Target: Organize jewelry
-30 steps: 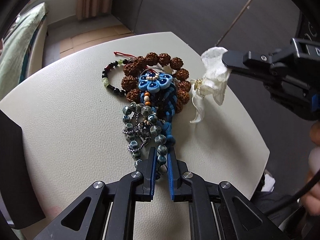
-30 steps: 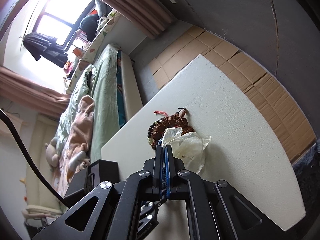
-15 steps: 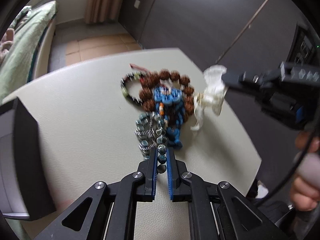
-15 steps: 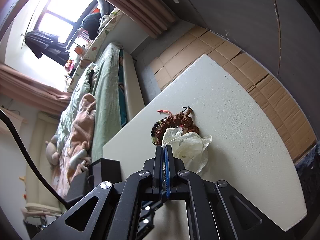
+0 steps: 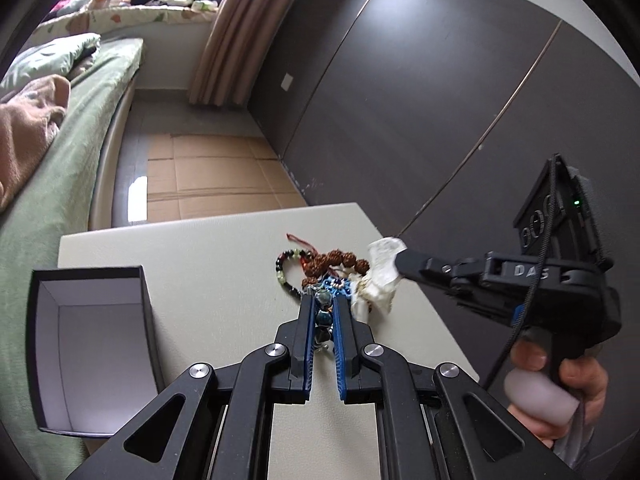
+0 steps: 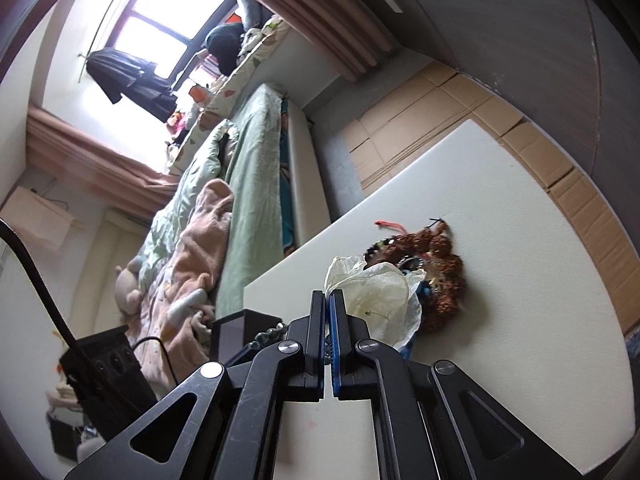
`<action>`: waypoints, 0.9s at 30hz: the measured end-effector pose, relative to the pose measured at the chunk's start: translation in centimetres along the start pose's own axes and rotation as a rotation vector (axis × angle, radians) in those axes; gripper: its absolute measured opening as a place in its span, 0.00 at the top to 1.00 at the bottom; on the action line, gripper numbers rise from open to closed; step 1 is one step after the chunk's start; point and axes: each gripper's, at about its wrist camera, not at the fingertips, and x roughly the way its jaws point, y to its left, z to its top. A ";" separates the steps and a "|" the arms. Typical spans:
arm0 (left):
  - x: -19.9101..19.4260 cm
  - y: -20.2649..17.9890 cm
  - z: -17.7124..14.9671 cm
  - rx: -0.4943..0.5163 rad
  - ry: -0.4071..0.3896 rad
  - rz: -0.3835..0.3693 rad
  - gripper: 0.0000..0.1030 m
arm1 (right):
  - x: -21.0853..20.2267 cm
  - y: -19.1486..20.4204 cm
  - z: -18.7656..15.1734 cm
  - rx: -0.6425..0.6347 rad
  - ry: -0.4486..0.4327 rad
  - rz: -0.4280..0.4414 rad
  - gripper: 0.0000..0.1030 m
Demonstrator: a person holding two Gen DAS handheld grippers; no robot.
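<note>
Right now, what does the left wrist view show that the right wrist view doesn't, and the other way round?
Only the left wrist view: the left gripper shut on a strand of blue-grey beads, the open black box with its pale inside, a dark bead bracelet with green beads, and the hand holding the right tool.
Only the right wrist view: the window with dark clothing hanging.
Both: the right gripper shut on the white petal-like piece, the brown seed bracelet, the table, the bed.

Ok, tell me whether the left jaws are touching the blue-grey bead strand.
Touching. The left wrist view shows the left gripper shut on the bead strand, beads pinched between both blue pads.
</note>
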 end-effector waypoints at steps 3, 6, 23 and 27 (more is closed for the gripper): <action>-1.6 -0.1 0.6 -0.007 -0.042 -0.007 0.91 | 0.7 0.9 -0.2 -0.014 0.015 0.016 0.96; -3.0 -0.5 1.4 0.001 -0.079 -0.001 0.91 | 1.1 1.6 -0.4 -0.032 0.024 0.024 0.96; -9.1 -4.5 4.3 0.070 -0.190 0.026 0.91 | 4.4 0.8 -0.7 0.021 0.106 0.007 0.96; -11.4 -5.6 5.3 0.088 -0.245 0.034 0.94 | 6.3 0.4 -1.2 0.043 0.161 -0.020 0.96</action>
